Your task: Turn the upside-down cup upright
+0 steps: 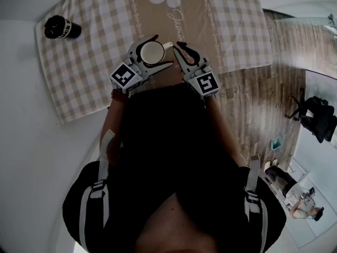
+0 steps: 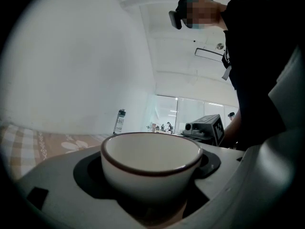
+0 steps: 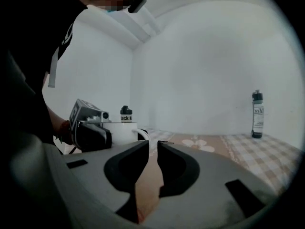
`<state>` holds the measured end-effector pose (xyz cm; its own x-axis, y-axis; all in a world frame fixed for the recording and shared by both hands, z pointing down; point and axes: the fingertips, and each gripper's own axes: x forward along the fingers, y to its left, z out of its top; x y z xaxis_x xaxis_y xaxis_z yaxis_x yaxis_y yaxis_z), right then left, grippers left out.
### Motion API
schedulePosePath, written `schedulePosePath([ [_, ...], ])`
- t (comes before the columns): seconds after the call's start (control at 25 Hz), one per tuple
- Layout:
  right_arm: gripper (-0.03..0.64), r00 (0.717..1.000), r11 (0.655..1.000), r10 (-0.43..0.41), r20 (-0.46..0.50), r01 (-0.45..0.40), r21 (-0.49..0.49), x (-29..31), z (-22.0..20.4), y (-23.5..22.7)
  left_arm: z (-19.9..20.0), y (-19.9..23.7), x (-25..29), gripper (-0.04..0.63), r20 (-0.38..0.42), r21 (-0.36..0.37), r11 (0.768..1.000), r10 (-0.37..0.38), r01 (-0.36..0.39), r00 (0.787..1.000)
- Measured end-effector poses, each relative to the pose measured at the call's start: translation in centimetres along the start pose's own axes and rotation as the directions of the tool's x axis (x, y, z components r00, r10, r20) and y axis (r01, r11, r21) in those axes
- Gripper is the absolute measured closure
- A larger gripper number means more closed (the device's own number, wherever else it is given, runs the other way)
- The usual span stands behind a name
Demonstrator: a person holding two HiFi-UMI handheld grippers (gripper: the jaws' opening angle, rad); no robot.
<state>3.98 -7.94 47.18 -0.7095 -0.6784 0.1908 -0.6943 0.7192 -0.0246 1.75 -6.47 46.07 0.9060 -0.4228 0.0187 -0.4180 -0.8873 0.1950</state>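
A white cup [image 1: 152, 52] with a dark rim is upright, its mouth facing up, over the checked tablecloth [image 1: 89, 73]. My left gripper [image 1: 158, 50] is shut on it, one jaw on each side of its body. The left gripper view has the cup [image 2: 151, 163] filling the space between the jaws, its inside empty. My right gripper [image 1: 178, 51] hovers just right of the cup's handle [image 1: 168, 45]. Its jaws stand a narrow gap apart with nothing between them. In the right gripper view [image 3: 153, 145], the cup [image 3: 122, 133] and the left gripper [image 3: 88, 126] sit beyond the left jaw.
A black bottle [image 1: 61, 27] lies at the cloth's far left corner. Another bottle [image 3: 257, 114] stands on the cloth by the white wall. Wood floor [image 1: 247, 99] runs to the table's right, with an office chair [image 1: 316, 115] further off.
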Motion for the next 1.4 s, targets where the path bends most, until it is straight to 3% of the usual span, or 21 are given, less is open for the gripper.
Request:
schedulePosePath([
  [0.24, 0.552, 0.999, 0.999, 0.036, 0.015, -0.036, 0.027, -0.7, 0.0, 0.1, -0.3, -0.3, 0.1, 0.173, 0.015, -0.029, 0.999, -0.019, 0.019, 1.000],
  [0.32, 0.512, 0.997, 0.996, 0.070, 0.026, -0.071, 0.051, -0.8, 0.2, 0.6, -0.5, -0.3, 0.1, 0.173, 0.015, -0.044, 0.999, -0.017, 0.018, 1.000],
  [0.44, 0.506, 0.995, 0.995, 0.095, 0.009, -0.095, 0.032, -1.0, -0.1, 1.2, -0.6, -0.4, 0.4, 0.173, 0.013, -0.048, 0.998, -0.028, 0.028, 1.000],
  [0.92, 0.505, 0.998, 0.998, 0.052, -0.023, -0.051, 0.026, -0.6, -0.6, 1.1, -0.5, -2.5, 1.0, 0.175, 0.001, -0.027, 0.995, -0.099, 0.099, 0.995],
  [1.4, 0.528, 0.999, 0.999, 0.029, -0.023, -0.029, 0.022, 0.1, -0.2, 1.0, 0.3, -2.9, 1.1, 0.175, 0.000, 0.008, 0.995, -0.101, 0.101, 0.995],
])
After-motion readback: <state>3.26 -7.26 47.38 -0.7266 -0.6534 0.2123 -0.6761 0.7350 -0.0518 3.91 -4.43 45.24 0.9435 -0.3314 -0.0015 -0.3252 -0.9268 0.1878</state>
